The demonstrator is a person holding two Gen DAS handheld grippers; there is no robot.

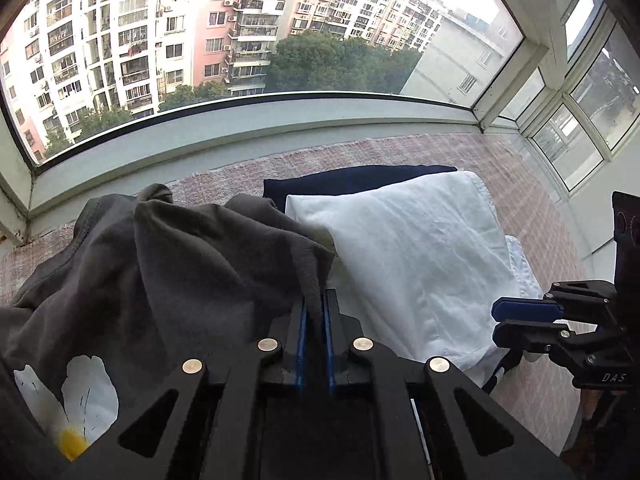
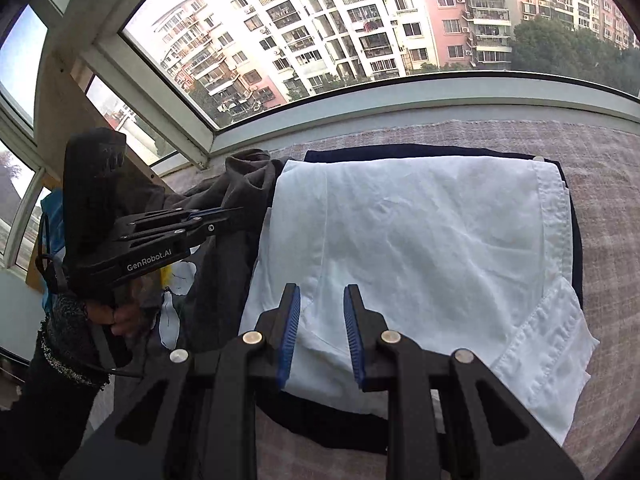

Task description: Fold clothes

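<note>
A crumpled dark grey garment (image 1: 180, 264) with a white and yellow flower print lies at the left. My left gripper (image 1: 314, 304) is shut on a fold of it, lifting the cloth. Beside it, a folded white shirt (image 1: 408, 256) rests on a folded navy garment (image 1: 352, 180). My right gripper (image 2: 320, 300) hovers open just above the near edge of the white shirt (image 2: 420, 240), nothing between its blue pads. In the right wrist view the left gripper (image 2: 236, 212) holds the grey garment (image 2: 244, 184) at the left of the stack.
A pinkish checked cloth (image 1: 500, 160) covers the bay-window ledge under the clothes. Window glass and white frames (image 1: 280, 120) close in the far side and both ends. A person's hand and dark sleeve (image 2: 80, 320) hold the left gripper.
</note>
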